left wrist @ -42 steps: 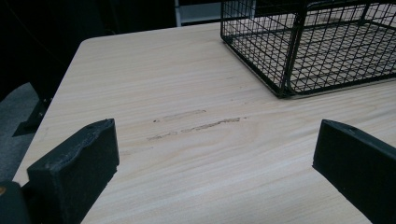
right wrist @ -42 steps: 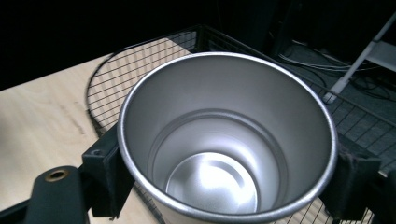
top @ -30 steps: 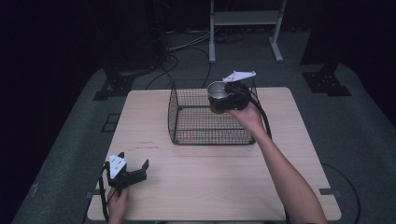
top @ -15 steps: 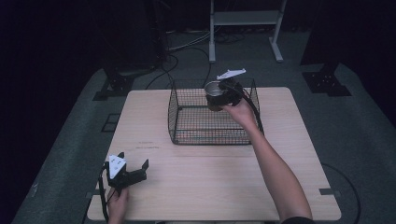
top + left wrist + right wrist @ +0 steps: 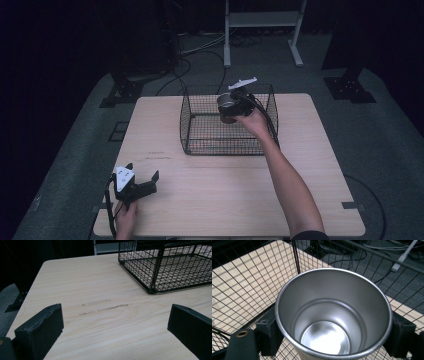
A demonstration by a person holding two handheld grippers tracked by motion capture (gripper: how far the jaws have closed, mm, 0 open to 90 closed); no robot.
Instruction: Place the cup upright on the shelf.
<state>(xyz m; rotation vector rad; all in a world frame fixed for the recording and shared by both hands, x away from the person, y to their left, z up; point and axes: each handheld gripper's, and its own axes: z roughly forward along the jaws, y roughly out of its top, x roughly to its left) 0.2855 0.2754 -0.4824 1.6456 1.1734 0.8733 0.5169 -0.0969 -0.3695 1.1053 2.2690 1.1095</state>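
— Moved left and lower with the cup (image 5: 227, 107) since the earlier frame: right gripper (image 5: 233, 107) now just inside the basket's (image 5: 227, 148) far right corner, where before it hung over the right wall.

— Grip?

— Clamped on the cup, one jaw on each side of the wall, just under the rim. Seen plainly in the right gripper view: steel cup (image 5: 333, 317) upright, mouth up, nothing inside, mesh (image 5: 244, 287) all round and below.

— Touching the basket floor yet?

— Cannot tell. Looks held off it, near the top of the walls.

— Step in hand, then?

— Probably lowering the cup into the basket. Carrying done, setting down not yet.

— Next move?

— Straight down, keeping clear of the far wall and the corner post; then jaws apart only once the base sits flat on the mesh. Tipping likely if let go early.

— And the left?

— Left gripper (image 5: 141, 184) at the table's (image 5: 240, 200) near left corner, jaws wide apart, nothing between them. Same spot as in the earlier frame. Left gripper view: bare wood, scuff marks (image 5: 105, 307), basket corner (image 5: 152, 290) further off.

— Anything else changed?

— Basket unmoved. Forearm (image 5: 287, 185) stretched further in.
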